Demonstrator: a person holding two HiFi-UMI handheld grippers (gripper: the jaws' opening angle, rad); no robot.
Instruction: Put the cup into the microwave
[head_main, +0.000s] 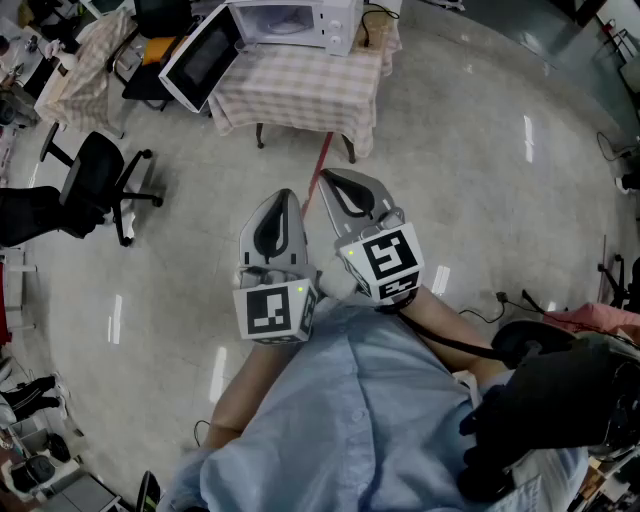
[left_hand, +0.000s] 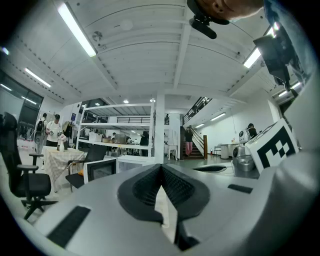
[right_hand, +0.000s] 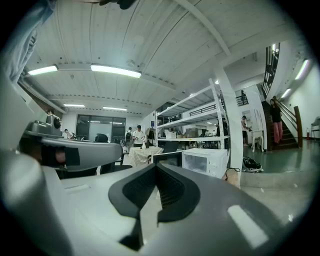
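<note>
A white microwave (head_main: 290, 22) stands on a table with a checked cloth (head_main: 300, 90) at the far side of the room, its door (head_main: 200, 58) swung open to the left. No cup shows in any view. My left gripper (head_main: 283, 197) and right gripper (head_main: 325, 177) are held side by side close to my body, well short of the table, both pointing toward it. Both are shut with nothing between the jaws. The left gripper view shows its shut tip (left_hand: 161, 167) with the microwave door (left_hand: 100, 170) behind it. In the right gripper view the microwave (right_hand: 205, 161) lies beyond the shut tip (right_hand: 156, 167).
A black office chair (head_main: 95, 180) stands on the floor to the left, and another chair (head_main: 150, 60) sits by the microwave door. A red rod (head_main: 318, 165) lies on the floor under the table's front. Dark gear (head_main: 560, 400) is at my right side. People stand far off.
</note>
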